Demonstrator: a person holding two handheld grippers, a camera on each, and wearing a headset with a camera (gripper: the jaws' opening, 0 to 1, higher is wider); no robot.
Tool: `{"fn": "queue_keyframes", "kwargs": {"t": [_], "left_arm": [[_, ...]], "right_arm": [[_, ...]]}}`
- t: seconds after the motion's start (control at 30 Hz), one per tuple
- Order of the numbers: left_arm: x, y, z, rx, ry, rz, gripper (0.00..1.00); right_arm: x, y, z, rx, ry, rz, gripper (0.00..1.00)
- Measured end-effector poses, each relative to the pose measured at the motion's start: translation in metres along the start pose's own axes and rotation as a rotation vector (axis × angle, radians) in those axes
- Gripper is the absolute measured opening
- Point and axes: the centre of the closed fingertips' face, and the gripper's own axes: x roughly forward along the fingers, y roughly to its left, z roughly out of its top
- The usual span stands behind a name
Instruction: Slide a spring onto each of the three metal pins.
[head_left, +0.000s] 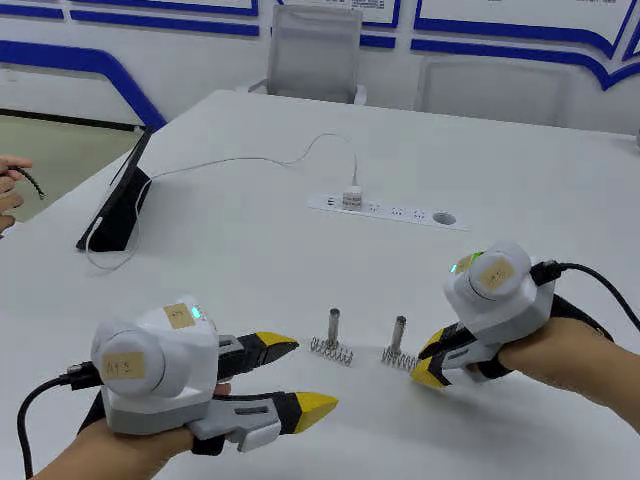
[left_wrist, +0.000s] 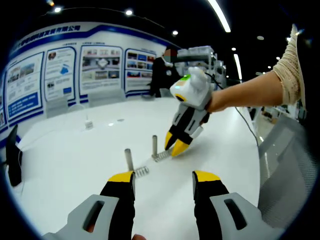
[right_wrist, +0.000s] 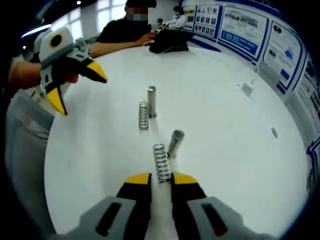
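Note:
Two short metal pins stand upright on the white table, a left pin (head_left: 333, 325) (left_wrist: 128, 159) (right_wrist: 151, 100) and a right pin (head_left: 398, 333) (left_wrist: 154, 144) (right_wrist: 175, 142). A spring lies flat at the foot of each: the left spring (head_left: 331, 350) (right_wrist: 144, 115) and the right spring (head_left: 398, 358) (left_wrist: 161, 156) (right_wrist: 160, 162). My right gripper (head_left: 428, 372) (right_wrist: 161, 179) has its yellow tips drawn in on the near end of the right spring. My left gripper (head_left: 305, 375) (left_wrist: 163, 176) hovers open, just left of the left pin, holding nothing.
A white power strip (head_left: 390, 211) with a plugged-in cable lies mid-table. A dark tablet (head_left: 120, 200) leans at the left edge, near another person's hand (head_left: 10, 190). Chairs stand behind the table (head_left: 250, 250). A person (right_wrist: 125, 30) sits at the table with a dark device.

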Motion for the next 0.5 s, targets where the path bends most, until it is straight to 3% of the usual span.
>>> {"fn": "queue_keyframes", "kwargs": {"t": [0.5], "left_arm": [[0.0002, -0.002, -0.0001, -0.002, 0.003, -0.003, 0.46]], "right_arm": [[0.0033, 0.0089, -0.0036, -0.003, 0.027, 0.032, 0.12]]}}
